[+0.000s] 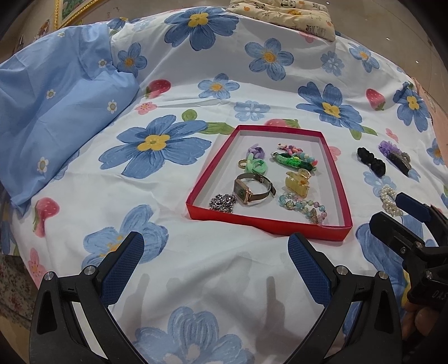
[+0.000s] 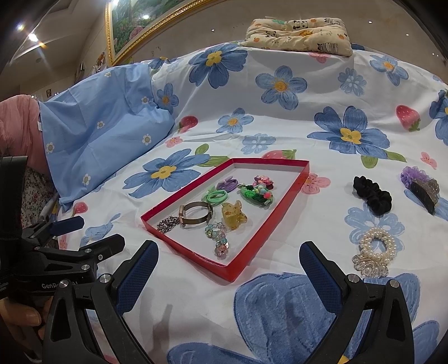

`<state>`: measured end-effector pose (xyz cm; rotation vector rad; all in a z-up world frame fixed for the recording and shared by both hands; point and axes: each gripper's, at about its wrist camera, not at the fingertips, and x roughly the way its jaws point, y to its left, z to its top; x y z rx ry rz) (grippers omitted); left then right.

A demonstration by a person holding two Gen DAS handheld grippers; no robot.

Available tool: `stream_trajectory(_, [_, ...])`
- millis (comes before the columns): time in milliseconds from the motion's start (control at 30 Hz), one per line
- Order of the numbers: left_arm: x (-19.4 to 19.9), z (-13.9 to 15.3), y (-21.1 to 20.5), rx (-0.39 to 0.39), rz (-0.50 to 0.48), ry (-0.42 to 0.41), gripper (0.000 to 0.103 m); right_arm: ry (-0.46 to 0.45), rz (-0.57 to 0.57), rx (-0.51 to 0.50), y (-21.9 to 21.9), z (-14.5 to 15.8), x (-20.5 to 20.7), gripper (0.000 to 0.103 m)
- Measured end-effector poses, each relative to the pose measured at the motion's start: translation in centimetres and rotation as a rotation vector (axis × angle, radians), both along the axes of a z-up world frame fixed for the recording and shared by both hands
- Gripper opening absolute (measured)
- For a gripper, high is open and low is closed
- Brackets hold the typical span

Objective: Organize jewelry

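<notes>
A shallow red tray (image 1: 196,205) (image 2: 238,268) lies on the flowered bedsheet. Inside it are a watch (image 1: 250,189) (image 2: 196,214), a silver chain (image 1: 222,203), a yellow claw clip (image 1: 296,180) (image 2: 233,215), a glass-bead bracelet (image 1: 303,207) (image 2: 218,236), green and purple hair ties (image 1: 256,163) and a green beaded piece (image 1: 296,161). To the tray's right on the sheet lie a pearl scrunchie (image 2: 376,252) (image 1: 389,198), a black scrunchie (image 2: 372,194) (image 1: 371,161) and a purple-trimmed clip (image 2: 420,184) (image 1: 396,156). My left gripper (image 1: 215,246) and right gripper (image 2: 229,254) hover open and empty, in front of the tray.
A light blue pillow (image 1: 56,112) lies at the left, and a small patterned cushion (image 2: 299,35) sits at the bed's far end. A gold-framed picture (image 2: 134,25) hangs on the wall behind. A hand (image 2: 19,316) holds the left gripper's handle.
</notes>
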<state>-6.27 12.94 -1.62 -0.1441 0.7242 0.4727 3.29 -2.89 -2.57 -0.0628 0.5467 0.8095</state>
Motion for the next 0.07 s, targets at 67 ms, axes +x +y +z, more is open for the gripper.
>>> stream_trajectory(67, [0.16,0.03,0.09,-0.005,-0.006,0.0,0.103,0.006,-0.003,0.002,-0.01,0.03,0.2,0.102])
